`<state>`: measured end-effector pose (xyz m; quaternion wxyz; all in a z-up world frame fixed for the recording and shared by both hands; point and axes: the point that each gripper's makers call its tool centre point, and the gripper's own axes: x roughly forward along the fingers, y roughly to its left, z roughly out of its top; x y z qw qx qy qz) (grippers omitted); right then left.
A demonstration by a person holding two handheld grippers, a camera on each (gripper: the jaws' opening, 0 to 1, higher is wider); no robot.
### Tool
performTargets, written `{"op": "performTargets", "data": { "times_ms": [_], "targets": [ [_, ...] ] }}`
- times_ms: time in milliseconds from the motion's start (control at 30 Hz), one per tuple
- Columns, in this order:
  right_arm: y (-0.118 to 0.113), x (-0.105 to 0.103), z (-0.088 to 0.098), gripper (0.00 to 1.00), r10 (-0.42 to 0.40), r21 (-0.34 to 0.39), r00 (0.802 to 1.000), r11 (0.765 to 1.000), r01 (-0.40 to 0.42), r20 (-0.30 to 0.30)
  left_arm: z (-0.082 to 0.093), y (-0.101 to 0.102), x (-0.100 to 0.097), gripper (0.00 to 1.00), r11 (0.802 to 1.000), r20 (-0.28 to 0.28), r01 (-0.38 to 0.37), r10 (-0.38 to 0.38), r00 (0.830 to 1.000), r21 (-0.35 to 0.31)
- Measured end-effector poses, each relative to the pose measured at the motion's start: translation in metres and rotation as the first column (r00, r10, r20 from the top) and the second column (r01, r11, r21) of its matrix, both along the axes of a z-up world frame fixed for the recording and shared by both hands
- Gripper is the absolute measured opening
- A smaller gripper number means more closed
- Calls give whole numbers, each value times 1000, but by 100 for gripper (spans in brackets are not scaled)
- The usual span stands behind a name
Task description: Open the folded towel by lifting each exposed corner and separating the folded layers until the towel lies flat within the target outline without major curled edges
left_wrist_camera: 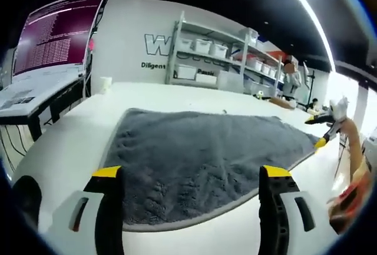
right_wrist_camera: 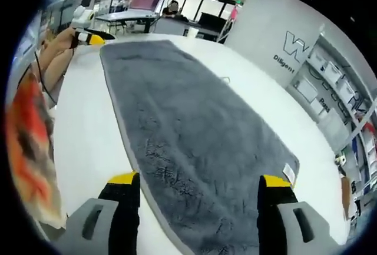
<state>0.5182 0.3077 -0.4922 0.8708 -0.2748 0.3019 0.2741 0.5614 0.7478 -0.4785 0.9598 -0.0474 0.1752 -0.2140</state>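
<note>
Towel: the grey towel [left_wrist_camera: 200, 155] lies spread out flat on the white table [left_wrist_camera: 70, 143], across the middle of the left gripper view. In the right gripper view it runs from the upper left down to the bottom.
Tag: a small white tag [right_wrist_camera: 288, 173] sits at the towel's edge, lower right.
Left gripper [left_wrist_camera: 192, 178]: jaws spread wide apart at the bottom, holding nothing, over the towel's near edge.
Right gripper [right_wrist_camera: 199, 184]: jaws spread wide too, nothing between them but towel below.
Shelves: a rack with white boxes [left_wrist_camera: 209, 55] stands at the top middle.
Screen: a pink screen [left_wrist_camera: 56, 31] glows upper left.
</note>
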Motion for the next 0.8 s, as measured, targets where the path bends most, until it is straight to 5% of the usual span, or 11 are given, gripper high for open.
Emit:
{"op": "performTargets", "data": {
  "times_ms": [333,800],
  "targets": [
    [61,1,3,24,190,93,981,977,-194,50,-4,-8,-2,93,1000,-10,15,-15,1000,-7],
    [152,14,-10,19,367,185,930,912,-367,32,-9,-10,-2,93,999,-20,31,-31,999,-17]
  ]
}}
